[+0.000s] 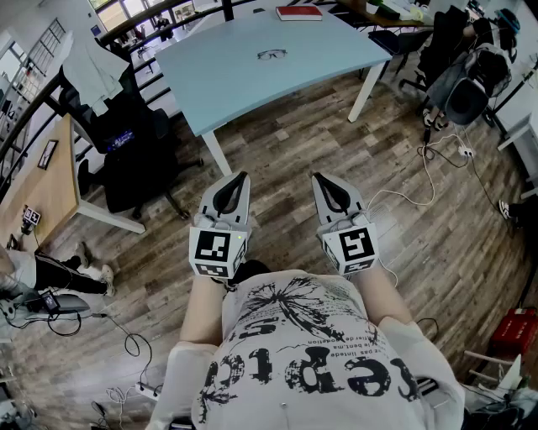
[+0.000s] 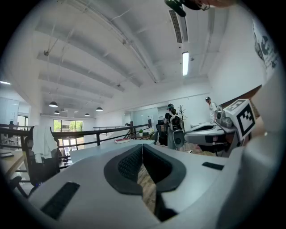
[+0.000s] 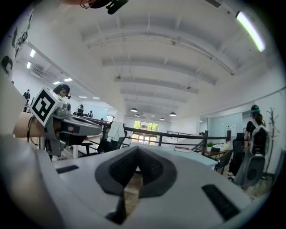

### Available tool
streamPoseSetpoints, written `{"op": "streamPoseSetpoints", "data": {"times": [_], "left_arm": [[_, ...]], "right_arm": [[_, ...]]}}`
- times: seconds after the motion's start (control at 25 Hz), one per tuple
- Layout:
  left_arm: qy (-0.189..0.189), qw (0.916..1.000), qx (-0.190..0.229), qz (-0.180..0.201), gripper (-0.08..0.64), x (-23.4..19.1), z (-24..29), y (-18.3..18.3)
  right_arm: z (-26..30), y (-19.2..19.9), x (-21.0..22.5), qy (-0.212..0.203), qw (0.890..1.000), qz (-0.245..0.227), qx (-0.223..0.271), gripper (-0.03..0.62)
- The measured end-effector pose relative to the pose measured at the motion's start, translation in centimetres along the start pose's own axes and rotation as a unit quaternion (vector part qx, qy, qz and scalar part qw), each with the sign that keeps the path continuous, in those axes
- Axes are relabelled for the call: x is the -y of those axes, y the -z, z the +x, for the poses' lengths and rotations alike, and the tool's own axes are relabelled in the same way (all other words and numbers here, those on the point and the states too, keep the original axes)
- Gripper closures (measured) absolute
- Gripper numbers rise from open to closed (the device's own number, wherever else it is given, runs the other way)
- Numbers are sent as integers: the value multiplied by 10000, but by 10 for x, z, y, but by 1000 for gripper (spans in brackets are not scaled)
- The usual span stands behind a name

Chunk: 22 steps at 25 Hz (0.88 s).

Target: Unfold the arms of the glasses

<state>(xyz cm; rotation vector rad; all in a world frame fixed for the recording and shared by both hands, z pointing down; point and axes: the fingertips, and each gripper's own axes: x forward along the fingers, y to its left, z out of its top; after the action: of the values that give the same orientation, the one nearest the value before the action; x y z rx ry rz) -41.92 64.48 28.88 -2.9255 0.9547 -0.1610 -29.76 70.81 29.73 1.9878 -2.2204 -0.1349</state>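
Glasses (image 1: 271, 55) lie on table (image 1: 244, 88) near red book (image 1: 299, 13).

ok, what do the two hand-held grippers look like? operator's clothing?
The left hand-held gripper and the right hand-held gripper match: light grey tapered shells, black ribbed pads, a cube with black-and-white square markers behind. White short-sleeved T-shirt, black print.

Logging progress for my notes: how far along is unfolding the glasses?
Nothing looks done. The dark-framed glasses lie untouched on the pale blue table, far ahead. In hand: nothing; left hand-held gripper and right hand-held gripper are shut, empty. Left: approach, grasp, unfold both arms.
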Motion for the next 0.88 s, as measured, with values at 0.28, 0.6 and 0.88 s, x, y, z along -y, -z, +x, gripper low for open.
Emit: {"op": "streamPoseSetpoints", "data": {"times": [0.28, 0.6, 0.88], "left_arm": [[37, 10000, -25, -54, 541, -5, 17, 3], [77, 9998, -79, -161, 541, -11, 44, 9], [145, 9991, -275, -275, 540, -30, 85, 25]], "right_arm": [[14, 7, 9, -38, 9999, 40, -93, 584], [29, 16, 31, 119, 9994, 288, -138, 583], [62, 36, 61, 270, 9981, 456, -318, 583]]}}
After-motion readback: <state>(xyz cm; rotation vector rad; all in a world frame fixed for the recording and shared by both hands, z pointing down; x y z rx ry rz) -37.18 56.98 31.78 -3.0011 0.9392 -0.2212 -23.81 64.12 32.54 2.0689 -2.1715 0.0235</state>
